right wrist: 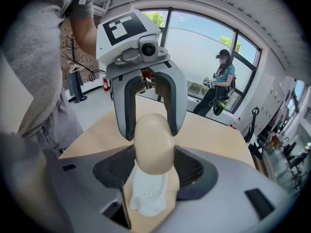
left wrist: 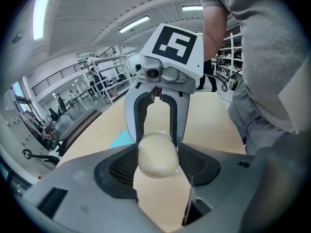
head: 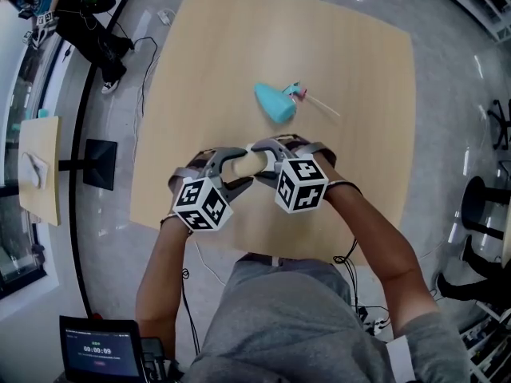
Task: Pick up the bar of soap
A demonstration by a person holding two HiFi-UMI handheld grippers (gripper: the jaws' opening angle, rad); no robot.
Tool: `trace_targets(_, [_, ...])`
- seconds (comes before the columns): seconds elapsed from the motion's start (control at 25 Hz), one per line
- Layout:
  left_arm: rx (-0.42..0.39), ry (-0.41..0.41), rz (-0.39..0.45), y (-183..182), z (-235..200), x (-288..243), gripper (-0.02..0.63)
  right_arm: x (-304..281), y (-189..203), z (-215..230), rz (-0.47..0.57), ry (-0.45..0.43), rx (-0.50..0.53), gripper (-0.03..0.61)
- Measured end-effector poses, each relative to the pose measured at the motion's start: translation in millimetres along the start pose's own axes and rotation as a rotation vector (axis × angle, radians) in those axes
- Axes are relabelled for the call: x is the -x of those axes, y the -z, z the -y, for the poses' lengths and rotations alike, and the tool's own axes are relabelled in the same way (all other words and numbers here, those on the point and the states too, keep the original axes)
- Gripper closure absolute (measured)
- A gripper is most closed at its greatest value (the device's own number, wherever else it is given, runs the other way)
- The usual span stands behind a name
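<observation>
Your head view looks steeply down from well above the table (head: 231, 46), with your arms at bottom centre. Left gripper view sits close behind the left gripper (left wrist: 158, 166), low over the table, and faces the right gripper (left wrist: 156, 139) head-on. Right gripper view does the same from the opposite side, facing back. All three views share the bar of soap (head: 249, 163) and the table around it. Each gripper view also catches your torso.

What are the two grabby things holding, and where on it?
Both hold one cream oval bar of soap. The left gripper has its fingers shut on one end of it, and the right gripper has its fingers shut on the other end.
</observation>
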State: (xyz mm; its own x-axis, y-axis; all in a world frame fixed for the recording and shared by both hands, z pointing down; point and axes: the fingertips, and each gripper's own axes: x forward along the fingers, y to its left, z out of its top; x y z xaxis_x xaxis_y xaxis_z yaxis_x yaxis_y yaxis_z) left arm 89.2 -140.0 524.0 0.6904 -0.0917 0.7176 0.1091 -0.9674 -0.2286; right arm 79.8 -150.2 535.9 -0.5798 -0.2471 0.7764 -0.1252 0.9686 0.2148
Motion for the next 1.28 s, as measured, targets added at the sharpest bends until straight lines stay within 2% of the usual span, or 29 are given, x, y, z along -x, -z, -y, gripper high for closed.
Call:
trace_targets(0.88, [0.089, -0.115, -0.024, 64.1, 20.4, 71.4, 0.356, -48.9, -82.6, -23.4, 0.007, -0.065, 0.123, 0.321])
trace_targets(1.28, [0.154, -0.139, -0.037, 97.4, 33.6, 81.5, 0.356, -77.0, -99.3, -37.5, 0.006, -0.108, 0.157, 0.321])
